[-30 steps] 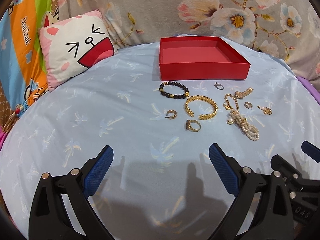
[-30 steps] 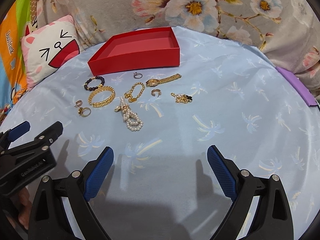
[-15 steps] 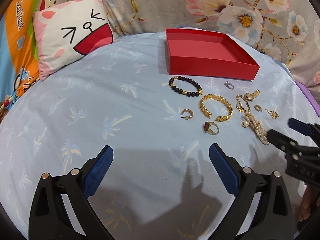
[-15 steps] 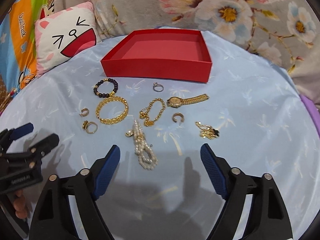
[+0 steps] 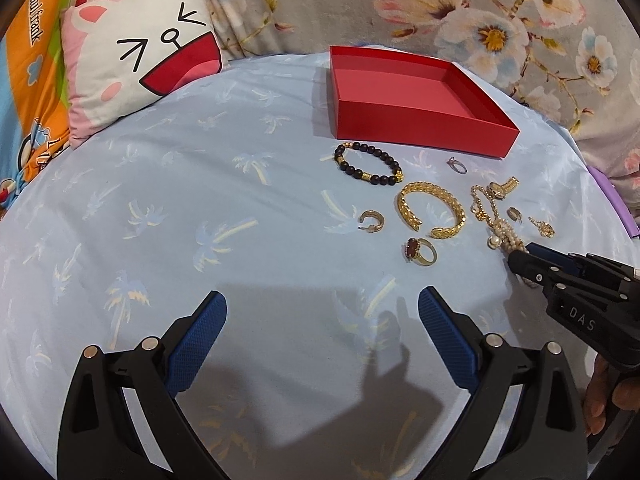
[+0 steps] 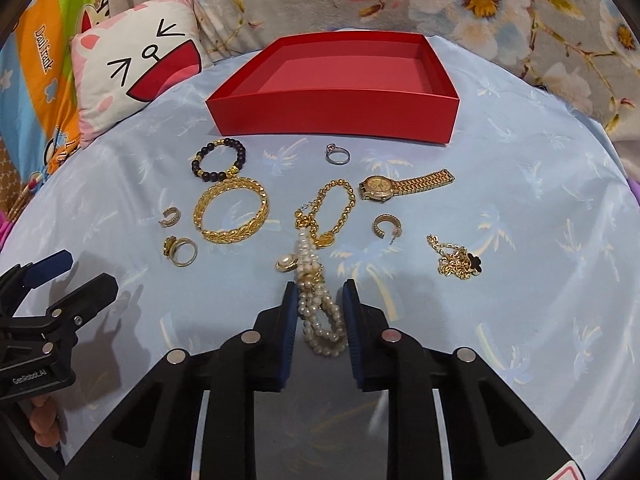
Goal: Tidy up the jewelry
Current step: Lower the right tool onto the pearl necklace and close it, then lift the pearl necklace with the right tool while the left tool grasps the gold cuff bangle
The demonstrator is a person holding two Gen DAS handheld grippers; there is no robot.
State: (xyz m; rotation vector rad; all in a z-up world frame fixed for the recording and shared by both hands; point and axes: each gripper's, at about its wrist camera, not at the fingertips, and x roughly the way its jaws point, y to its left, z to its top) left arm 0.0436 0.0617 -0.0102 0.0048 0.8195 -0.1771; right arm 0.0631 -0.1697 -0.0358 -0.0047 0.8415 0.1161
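An empty red box [image 6: 344, 116] stands at the back of the blue sheet; it also shows in the left wrist view [image 5: 420, 128]. Jewelry lies in front of it: black bead bracelet [image 6: 218, 162], gold bangle [image 6: 231, 210], gold chain bracelet [image 6: 332, 212], gold watch [image 6: 400, 186], silver ring [image 6: 337, 155], pearl strand [image 6: 320, 308]. My right gripper [image 6: 319, 296] has its jaws narrowed around the pearl strand, the pads at its sides. My left gripper [image 5: 322, 320] is open and empty above bare sheet, left of the jewelry.
A cat-face pillow [image 5: 144, 64] lies at the back left. Flowered fabric [image 5: 480, 12] rises behind the box. Small rings and earrings [image 6: 180, 250] and a gold chain pendant [image 6: 458, 260] lie among the jewelry. The left gripper shows at the right wrist view's left edge [image 6: 48, 300].
My right gripper has moved forward onto the pearl strand and its jaws have closed in from wide open. My left gripper has shifted slightly and stays open.
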